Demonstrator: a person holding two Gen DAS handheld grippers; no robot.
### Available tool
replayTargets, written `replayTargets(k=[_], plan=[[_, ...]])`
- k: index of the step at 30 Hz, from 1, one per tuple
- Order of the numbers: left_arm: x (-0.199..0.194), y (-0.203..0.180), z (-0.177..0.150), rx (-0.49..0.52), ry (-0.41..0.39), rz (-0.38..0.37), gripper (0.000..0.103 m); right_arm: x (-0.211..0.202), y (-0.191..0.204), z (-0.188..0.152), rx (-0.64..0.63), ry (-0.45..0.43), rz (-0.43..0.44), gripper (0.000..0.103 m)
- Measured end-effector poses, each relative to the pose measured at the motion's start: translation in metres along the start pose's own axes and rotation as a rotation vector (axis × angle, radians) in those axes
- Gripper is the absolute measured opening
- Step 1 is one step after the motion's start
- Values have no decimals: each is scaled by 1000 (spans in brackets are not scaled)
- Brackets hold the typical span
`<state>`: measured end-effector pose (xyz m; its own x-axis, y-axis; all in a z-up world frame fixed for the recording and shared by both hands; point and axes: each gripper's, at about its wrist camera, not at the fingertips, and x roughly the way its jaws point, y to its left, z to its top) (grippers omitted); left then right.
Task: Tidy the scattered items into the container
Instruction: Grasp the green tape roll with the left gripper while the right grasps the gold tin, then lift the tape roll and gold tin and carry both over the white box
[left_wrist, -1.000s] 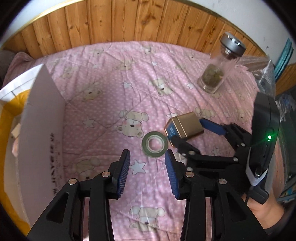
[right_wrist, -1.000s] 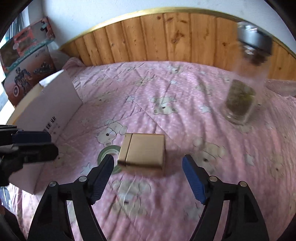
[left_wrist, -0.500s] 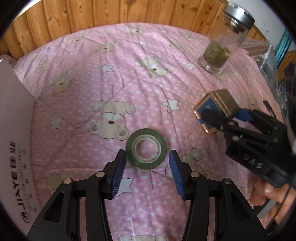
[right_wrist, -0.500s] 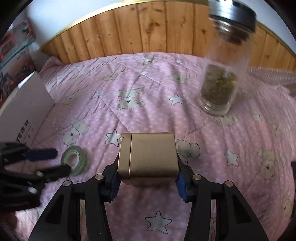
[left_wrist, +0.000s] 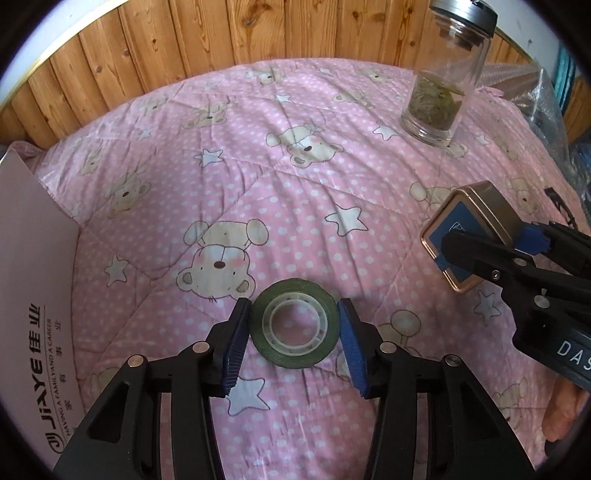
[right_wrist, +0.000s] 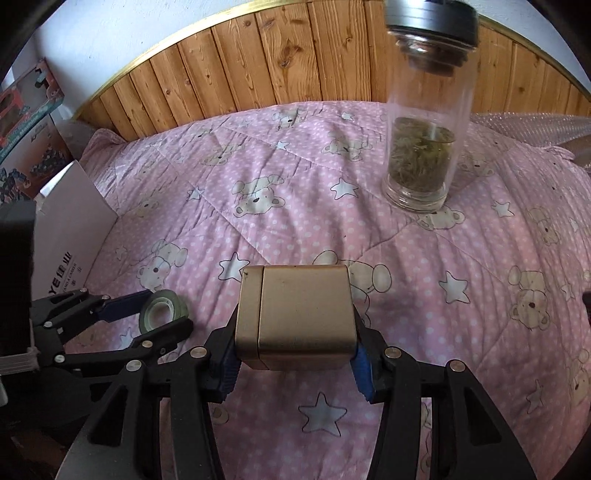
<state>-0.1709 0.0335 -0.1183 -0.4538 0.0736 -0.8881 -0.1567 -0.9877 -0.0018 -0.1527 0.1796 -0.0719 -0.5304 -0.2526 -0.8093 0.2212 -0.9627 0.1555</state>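
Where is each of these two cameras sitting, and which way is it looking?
Left wrist view: sits on the left gripper, looks down along its fingers at a tape roll lying between them on the pink quilt; a bit of hand shows at lower right.
Right wrist view: sits on the right gripper, looks down at the gold tin its fingers clamp.
Shared: tape, tin, glass jar, white box, and each view shows the other gripper.

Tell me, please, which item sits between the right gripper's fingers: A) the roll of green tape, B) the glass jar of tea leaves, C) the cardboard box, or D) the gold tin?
D: in the right wrist view the right gripper has both blue pads pressed against the sides of the gold tin.
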Motion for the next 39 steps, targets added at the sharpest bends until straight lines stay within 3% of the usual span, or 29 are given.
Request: replayTargets(k=[19, 39], plan=[[-72, -14, -1, 5, -109, -56, 49, -45, 10, -27, 37, -34, 14, 51], [-145, 7, -41, -83, -187, -102, 49, -89, 32, -80, 66, -47, 47, 51]])
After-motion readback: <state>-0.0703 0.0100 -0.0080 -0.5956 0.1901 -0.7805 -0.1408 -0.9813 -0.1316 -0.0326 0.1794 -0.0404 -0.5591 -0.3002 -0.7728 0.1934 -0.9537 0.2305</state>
